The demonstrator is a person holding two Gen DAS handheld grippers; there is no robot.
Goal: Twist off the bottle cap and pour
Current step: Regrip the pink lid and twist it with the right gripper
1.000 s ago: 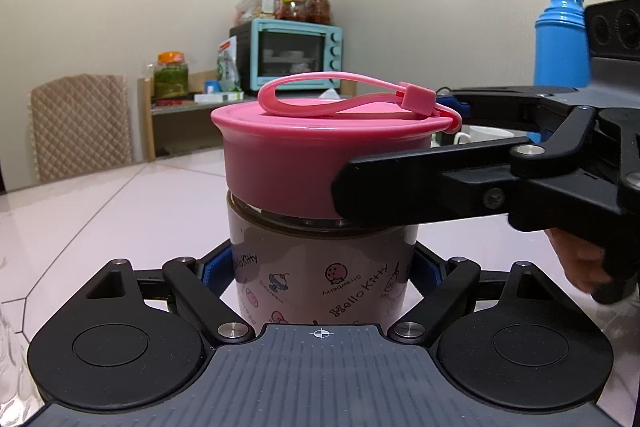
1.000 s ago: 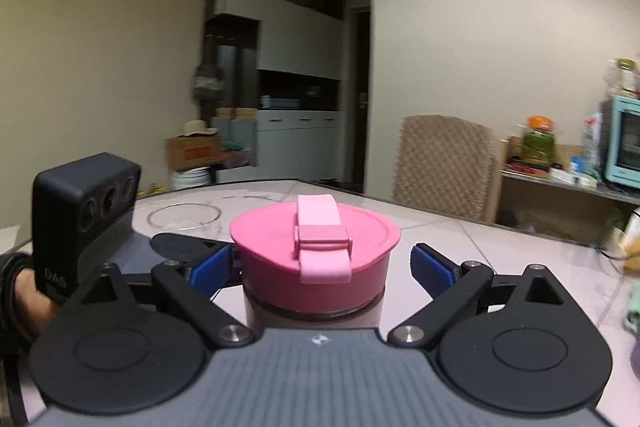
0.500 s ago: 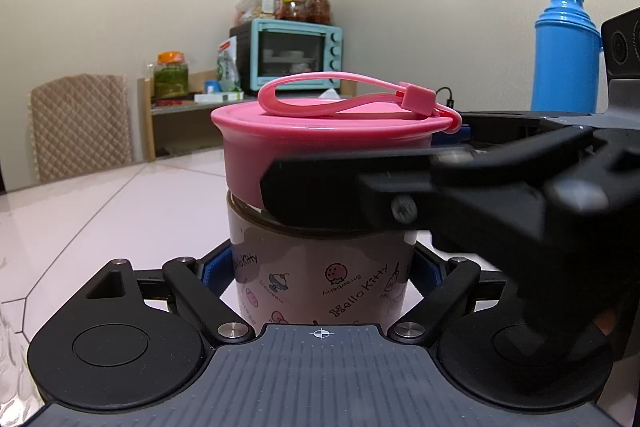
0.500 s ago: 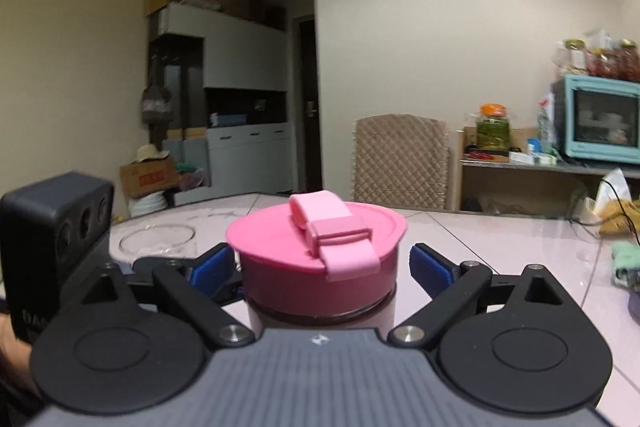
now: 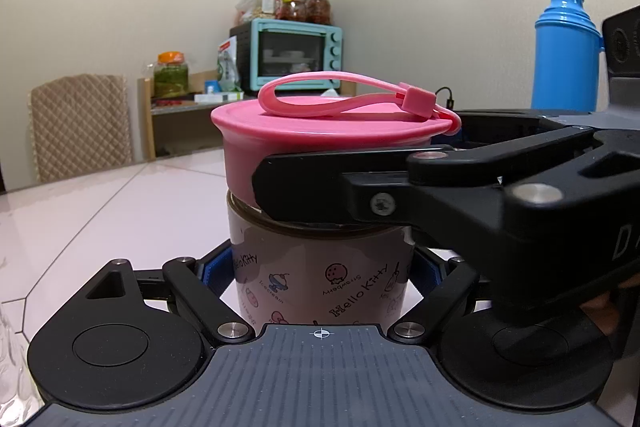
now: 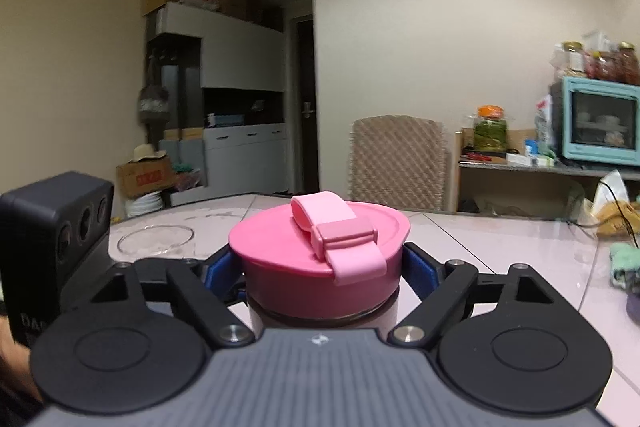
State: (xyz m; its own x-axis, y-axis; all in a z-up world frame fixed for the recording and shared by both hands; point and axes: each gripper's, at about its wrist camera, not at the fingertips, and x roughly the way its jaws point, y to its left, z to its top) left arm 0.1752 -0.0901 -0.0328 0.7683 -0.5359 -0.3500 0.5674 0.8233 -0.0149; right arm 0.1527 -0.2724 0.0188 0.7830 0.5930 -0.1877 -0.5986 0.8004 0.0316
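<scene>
Pale pink tabletop (image 5: pixel 120 203) in a cluttered dining room, a teal toaster oven (image 5: pixel 298 55) and blue thermos (image 5: pixel 566 51) against the far wall: this is where I have the Hello Kitty bottle (image 5: pixel 320 279) standing upright between both tools. My left gripper (image 5: pixel 320 267) is clamped on the printed body low down, blue pads pressed to either side, exactly as it was a second ago. What has changed is the right gripper (image 6: pixel 322 267). A second ago its blue pads stood well clear of the pink cap (image 6: pixel 316 267) on both sides; now they have closed in and sit against the cap's wall, one on each flank, with the pink carry strap (image 6: pixel 340 239) lying across the top toward the camera. From the left wrist view one black finger of that tool crosses the front of the cap, reaching down to the seam above the dark neck. I read this as the grip for unscrewing being freshly made, with no twist begun: the cap looks fully seated, though the right wrist picture is slightly blurred and I cannot rule out a small gap. A glass bowl (image 6: pixel 156 239) waits empty farther along the table, my likely target for pouring. Next I would judge a turn of the right wrist against the steadied bottle.
</scene>
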